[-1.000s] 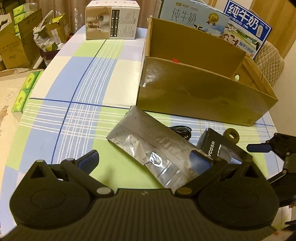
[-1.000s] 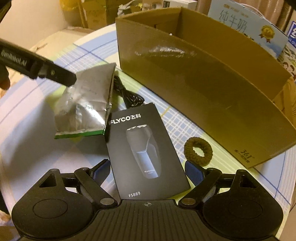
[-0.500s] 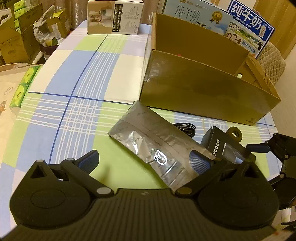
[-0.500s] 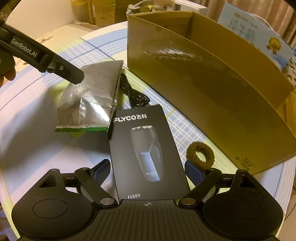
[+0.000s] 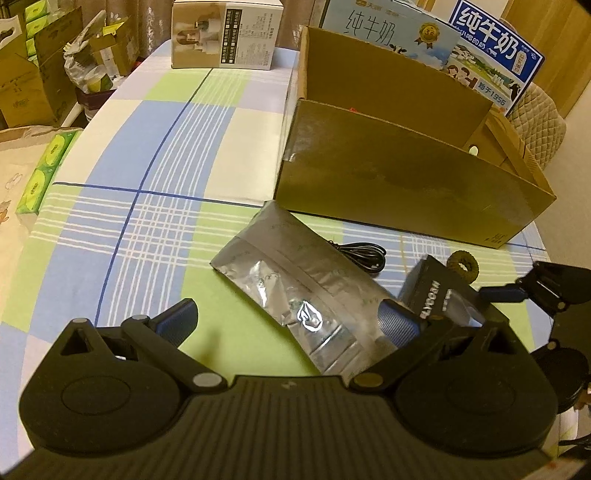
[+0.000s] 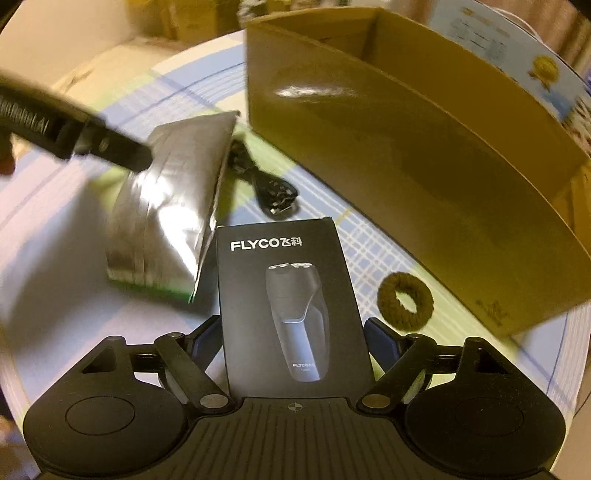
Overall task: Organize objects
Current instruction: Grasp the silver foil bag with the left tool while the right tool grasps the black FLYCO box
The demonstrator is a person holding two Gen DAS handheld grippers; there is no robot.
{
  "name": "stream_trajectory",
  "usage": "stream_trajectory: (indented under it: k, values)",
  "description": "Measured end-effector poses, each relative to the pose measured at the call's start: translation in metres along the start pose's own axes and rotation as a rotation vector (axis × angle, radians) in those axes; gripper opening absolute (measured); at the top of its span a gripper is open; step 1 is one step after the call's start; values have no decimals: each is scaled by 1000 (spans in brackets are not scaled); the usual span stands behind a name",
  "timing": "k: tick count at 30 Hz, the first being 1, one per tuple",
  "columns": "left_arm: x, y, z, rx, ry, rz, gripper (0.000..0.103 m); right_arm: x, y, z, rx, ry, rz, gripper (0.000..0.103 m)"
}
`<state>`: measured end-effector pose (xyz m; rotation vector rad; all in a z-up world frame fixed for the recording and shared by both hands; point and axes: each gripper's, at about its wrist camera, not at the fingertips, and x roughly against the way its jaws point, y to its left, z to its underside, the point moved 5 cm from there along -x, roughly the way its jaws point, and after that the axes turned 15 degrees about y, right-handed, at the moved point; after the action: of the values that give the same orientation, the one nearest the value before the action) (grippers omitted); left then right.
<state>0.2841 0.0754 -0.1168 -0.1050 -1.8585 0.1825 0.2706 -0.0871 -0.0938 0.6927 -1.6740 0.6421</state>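
Note:
A black Flyco shaver box [image 6: 288,295] lies flat on the checked tablecloth, and its near end sits between the fingers of my right gripper [image 6: 293,336]. The jaws are closing, with the pads close beside the box's long sides and no visible pressing. A silver foil pouch [image 5: 295,284] lies left of the shaver box [image 5: 436,295]. My left gripper [image 5: 290,319] is wide open just above the pouch's near end, its right finger over the foil. In the right wrist view one left finger [image 6: 110,147] reaches over the pouch [image 6: 166,214].
A large open cardboard box [image 5: 406,192] stands behind the items. A coiled black cable [image 6: 273,188] and a brown hair tie [image 6: 388,295] lie in front of it. Milk cartons [image 5: 491,62] and a small carton [image 5: 225,33] stand at the table's far side.
My right gripper has come down over the shaver box, so the box now reaches in between its fingers, and the jaws have narrowed. The left gripper has barely shifted.

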Motion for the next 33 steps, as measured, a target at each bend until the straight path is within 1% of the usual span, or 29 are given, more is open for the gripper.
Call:
stream_trajectory:
  k: [2,4,6,8,14,21,24,27,31,32,33]
  values:
    - [1,3,1,4,-2,-4,102,2,7,1,15,-7,-20,79]
    - [1,5,3,4,-2,-12,102,4,22,4,81,-4,-21,79]
    - [0,7,5,5,-1,-20,102,5,37,9,144,-4,-47,79]
    - [-1,7,8,6,4,-22,102,8,44,11,162,-5,-62,79]
    - [-17,2,10,-9,20,-35,102,13,33,9,86,-20,-12,79]
    - [-41,-9,-4,-63,52,-83,101,12,11,11,-5,-27,-2,79]
    - [-48,-11,-9,-91,71,-110,95,9,3,11,-31,-31,-5,79]
    - [-52,-12,-10,-104,84,-106,89,10,0,12,-49,-38,-12,79]
    - [-58,-12,-6,-116,116,-75,75,20,1,18,-55,-46,-13,79]
    - [-61,-11,-4,-115,124,-68,75,21,1,19,-55,-48,-13,79]
    - [-62,-10,-3,-107,129,-51,70,20,2,16,-56,-50,-12,79]
